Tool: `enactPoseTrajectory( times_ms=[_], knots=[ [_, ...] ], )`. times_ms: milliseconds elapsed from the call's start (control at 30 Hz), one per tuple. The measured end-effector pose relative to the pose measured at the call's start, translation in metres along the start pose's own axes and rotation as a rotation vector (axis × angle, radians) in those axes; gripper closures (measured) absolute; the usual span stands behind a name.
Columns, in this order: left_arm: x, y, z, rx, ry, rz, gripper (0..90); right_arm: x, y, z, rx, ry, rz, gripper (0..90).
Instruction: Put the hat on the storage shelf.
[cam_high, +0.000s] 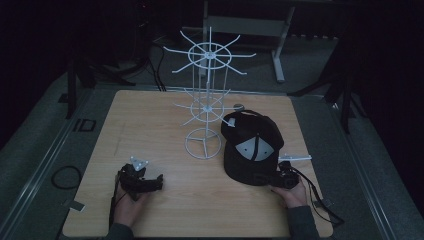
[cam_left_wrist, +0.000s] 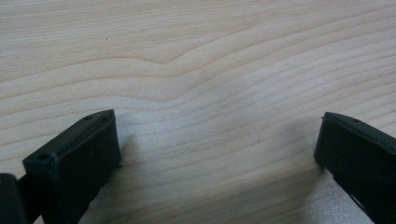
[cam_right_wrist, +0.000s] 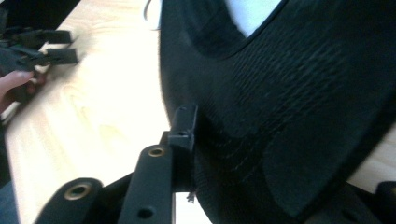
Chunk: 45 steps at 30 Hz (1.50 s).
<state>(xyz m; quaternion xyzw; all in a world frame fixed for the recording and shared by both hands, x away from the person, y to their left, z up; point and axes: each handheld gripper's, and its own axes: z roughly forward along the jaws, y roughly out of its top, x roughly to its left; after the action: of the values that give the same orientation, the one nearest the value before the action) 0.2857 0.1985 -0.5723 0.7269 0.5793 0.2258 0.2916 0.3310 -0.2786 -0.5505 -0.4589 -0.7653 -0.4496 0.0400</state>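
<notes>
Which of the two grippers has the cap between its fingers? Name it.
The right gripper: its fingers straddle the black cap's brim. The left gripper has bare table between its fingers.

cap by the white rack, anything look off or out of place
Nothing looks damaged or spilled. The black cap lies flat on the table beside the white rack, not hung on it, its brim at the right gripper.

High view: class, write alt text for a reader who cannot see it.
A black cap lies on a wooden table beside a white wire rack, with the right claw at the cap's brim. The left claw rests on the table, away from both.
</notes>
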Motion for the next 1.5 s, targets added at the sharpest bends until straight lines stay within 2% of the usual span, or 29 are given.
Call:
enactPoseTrajectory(
  times_ms=[100,300,467,733,900,1033,1200,1500],
  knots=[
    [0.0,0.0,0.0,0.0,0.0,0.0,0.2,0.004,-0.001,0.004,0.007,0.033,-0.012,75.0],
    [0.0,0.0,0.0,0.0,0.0,-0.001,0.2,0.014,0.002,0.005,-0.025,0.082,-0.03,80.0],
    [0.0,0.0,0.0,0.0,0.0,0.0,0.2,0.02,0.004,0.005,-0.05,0.057,-0.047,80.7],
    [0.0,0.0,0.0,0.0,0.0,-0.001,0.2,0.025,0.005,0.004,-0.09,0.035,-0.021,84.5],
    [0.0,0.0,0.0,0.0,0.0,0.0,0.2,0.027,0.005,0.003,-0.115,0.036,-0.016,86.3],
    [0.0,0.0,0.0,0.0,0.0,0.0,0.2,0.028,0.006,0.003,-0.119,0.019,-0.009,86.3],
    [0.0,0.0,0.0,0.0,0.0,0.0,0.2,0.028,0.007,-0.001,-0.149,0.006,-0.003,86.4],
    [0.0,0.0,0.0,-0.003,0.0,-0.002,0.2,0.028,0.009,-0.006,-0.176,-0.042,-0.007,86.4]
  ],
)
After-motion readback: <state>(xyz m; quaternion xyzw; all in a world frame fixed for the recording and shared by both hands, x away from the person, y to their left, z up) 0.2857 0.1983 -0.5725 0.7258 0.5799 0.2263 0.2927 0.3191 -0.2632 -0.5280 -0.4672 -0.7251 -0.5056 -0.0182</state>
